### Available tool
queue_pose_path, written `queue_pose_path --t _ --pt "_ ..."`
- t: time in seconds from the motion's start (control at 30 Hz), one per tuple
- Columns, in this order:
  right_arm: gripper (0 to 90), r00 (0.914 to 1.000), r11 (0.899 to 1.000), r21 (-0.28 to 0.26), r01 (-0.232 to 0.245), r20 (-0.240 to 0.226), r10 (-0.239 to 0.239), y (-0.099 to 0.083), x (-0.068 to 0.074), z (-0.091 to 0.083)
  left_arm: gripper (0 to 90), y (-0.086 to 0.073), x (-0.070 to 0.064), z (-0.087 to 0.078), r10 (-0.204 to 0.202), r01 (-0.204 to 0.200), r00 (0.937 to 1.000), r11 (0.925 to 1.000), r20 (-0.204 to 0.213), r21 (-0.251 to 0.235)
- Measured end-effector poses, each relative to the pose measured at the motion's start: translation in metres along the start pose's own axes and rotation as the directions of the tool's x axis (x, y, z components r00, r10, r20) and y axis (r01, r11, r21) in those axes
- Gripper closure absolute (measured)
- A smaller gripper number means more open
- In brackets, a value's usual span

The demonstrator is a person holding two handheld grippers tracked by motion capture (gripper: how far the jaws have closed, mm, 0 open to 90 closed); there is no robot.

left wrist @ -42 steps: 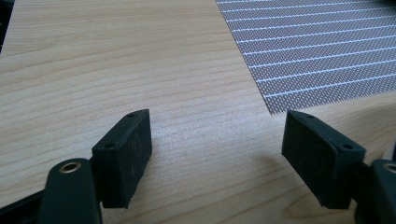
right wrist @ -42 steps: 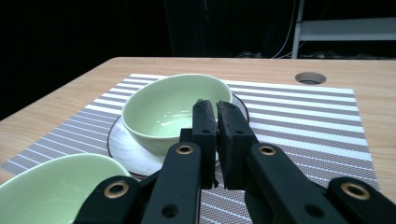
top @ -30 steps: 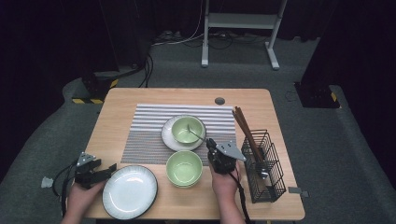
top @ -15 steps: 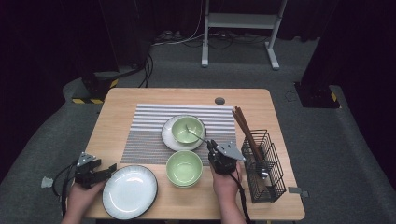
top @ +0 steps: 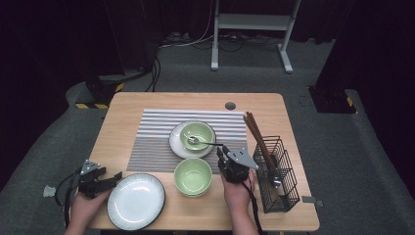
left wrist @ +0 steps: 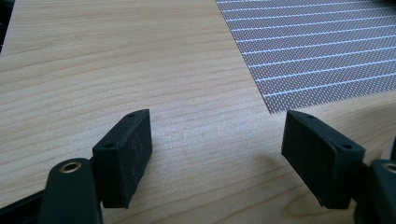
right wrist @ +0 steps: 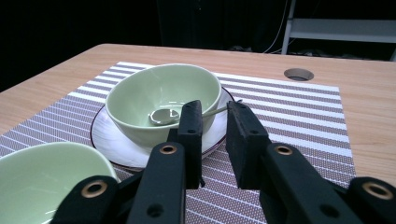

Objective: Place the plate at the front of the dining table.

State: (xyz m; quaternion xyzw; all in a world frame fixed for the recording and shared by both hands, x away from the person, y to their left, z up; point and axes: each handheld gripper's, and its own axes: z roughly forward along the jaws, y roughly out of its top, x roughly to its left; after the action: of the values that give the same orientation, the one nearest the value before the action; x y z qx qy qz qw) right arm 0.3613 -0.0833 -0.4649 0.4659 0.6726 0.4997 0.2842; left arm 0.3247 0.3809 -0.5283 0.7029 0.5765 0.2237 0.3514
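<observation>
Spoon (right wrist: pixel 164 116) lies with its scoop inside the far green bowl (right wrist: pixel 161 100) on the white saucer (right wrist: pixel 116 140), its handle over the rim toward our right tool (right wrist: pixel 215 122); those jaws stand narrowly apart just short of the handle end, gripping nothing. From the high view we see our left tool (top: pixel 105 180) beside the white plate (top: pixel 136 201); its own view shows jaws wide open over bare tabletop (left wrist: pixel 116 60) near the striped mat (left wrist: pixel 317 42)

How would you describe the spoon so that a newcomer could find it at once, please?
Start at the striped placemat in the table's middle. On it a white plate carries a green bowl, and the metal spoon lies inside, handle over the rim. The nearer green bowl has none.
</observation>
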Motion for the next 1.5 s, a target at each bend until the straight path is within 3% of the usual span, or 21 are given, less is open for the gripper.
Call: queue_pose_path --t 0.33,0.7,0.97,1.5 --pt "68.7 0.9995 1.0 0.015 -0.023 0.02 0.023 -0.001 -0.003 0.004 24.7 0.0 0.0 0.0 0.0 0.0 1.0 1.0 0.001 -0.001" --pt "78.2 0.9983 1.0 0.026 -0.002 0.057 0.001 0.006 -0.007 0.02 24.7 0.0 0.0 0.0 0.003 -0.003 1.0 1.0 0.006 -0.001" --pt "73.7 0.9962 0.999 0.041 -0.003 0.087 -0.001 0.01 -0.013 0.031 24.7 0.0 0.0 0.0 -0.001 0.001 1.0 1.0 0.006 -0.004" --pt "73.4 0.9898 0.999 0.046 -0.007 0.143 0.0 0.016 -0.021 0.051 24.8 0.0 0.001 0.0 -0.001 0.001 0.9999 1.0 0.014 -0.004"
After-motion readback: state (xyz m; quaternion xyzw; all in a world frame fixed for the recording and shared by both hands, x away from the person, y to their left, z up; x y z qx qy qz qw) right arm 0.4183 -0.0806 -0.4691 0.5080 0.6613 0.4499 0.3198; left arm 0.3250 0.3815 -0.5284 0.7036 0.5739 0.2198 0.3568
